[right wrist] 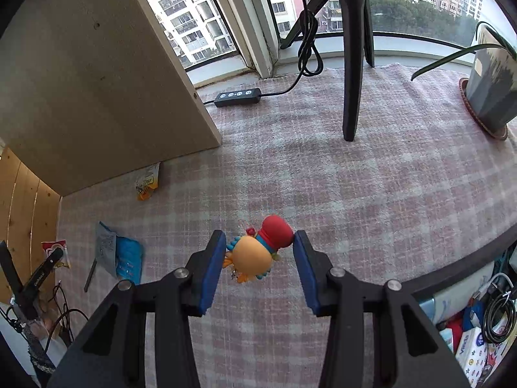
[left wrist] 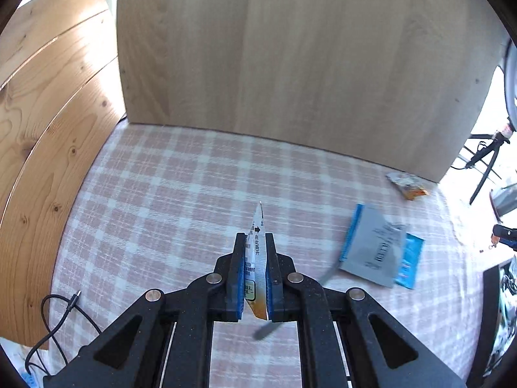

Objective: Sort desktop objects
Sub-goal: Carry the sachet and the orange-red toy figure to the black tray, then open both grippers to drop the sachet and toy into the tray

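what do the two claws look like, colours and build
Both match: the left claw and right claw are matte black, speckled plastic linkage arms with triangular cut-outs, round silver pivot pins at the joints, and flat blue pads lining the inner finger faces. No cables, markings or sleeves show on either.

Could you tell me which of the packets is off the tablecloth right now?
The white and orange sachet, pinched upright in the left gripper. The grey packet, the blue packet and the orange packet by the board lie flat.
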Motion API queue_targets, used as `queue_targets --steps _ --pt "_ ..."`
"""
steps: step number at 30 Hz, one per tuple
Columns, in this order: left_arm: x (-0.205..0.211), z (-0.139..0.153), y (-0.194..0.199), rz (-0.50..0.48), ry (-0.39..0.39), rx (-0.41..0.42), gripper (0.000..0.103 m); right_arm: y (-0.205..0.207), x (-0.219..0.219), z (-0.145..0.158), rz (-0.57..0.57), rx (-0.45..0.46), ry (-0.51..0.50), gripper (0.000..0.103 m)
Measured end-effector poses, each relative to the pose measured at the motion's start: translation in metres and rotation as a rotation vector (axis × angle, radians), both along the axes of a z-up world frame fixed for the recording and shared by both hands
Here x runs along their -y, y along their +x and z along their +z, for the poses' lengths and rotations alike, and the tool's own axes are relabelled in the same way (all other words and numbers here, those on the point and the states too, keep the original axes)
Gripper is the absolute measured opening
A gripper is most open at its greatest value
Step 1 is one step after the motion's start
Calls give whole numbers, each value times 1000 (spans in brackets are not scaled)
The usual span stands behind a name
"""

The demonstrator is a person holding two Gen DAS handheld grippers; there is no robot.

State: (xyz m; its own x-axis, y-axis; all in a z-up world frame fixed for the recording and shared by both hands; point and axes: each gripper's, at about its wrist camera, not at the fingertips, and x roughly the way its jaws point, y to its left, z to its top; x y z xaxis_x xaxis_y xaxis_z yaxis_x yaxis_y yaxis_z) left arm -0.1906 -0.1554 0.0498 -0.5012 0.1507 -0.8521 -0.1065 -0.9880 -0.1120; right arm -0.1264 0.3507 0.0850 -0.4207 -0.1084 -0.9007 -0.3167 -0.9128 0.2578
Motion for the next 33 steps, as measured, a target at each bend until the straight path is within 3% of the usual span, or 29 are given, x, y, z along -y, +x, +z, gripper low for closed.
queue_targets --steps 7,16,22,29,33 --pt "-69 36 43 -130 58 -10 8 40 -29 32 -31 -34 25 42" --pt "-194 69 96 -397 112 -16 8 120 -93 61 -160 -42 90 42" --pt "-304 75 124 -558 188 16 8 171 -137 64 -271 -31 107 42" --pt "-435 77 164 -766 201 57 8 220 -175 55 -383 -16 96 42" --pt "-484 85 199 -885 194 68 8 240 -190 54 -418 -11 97 42"
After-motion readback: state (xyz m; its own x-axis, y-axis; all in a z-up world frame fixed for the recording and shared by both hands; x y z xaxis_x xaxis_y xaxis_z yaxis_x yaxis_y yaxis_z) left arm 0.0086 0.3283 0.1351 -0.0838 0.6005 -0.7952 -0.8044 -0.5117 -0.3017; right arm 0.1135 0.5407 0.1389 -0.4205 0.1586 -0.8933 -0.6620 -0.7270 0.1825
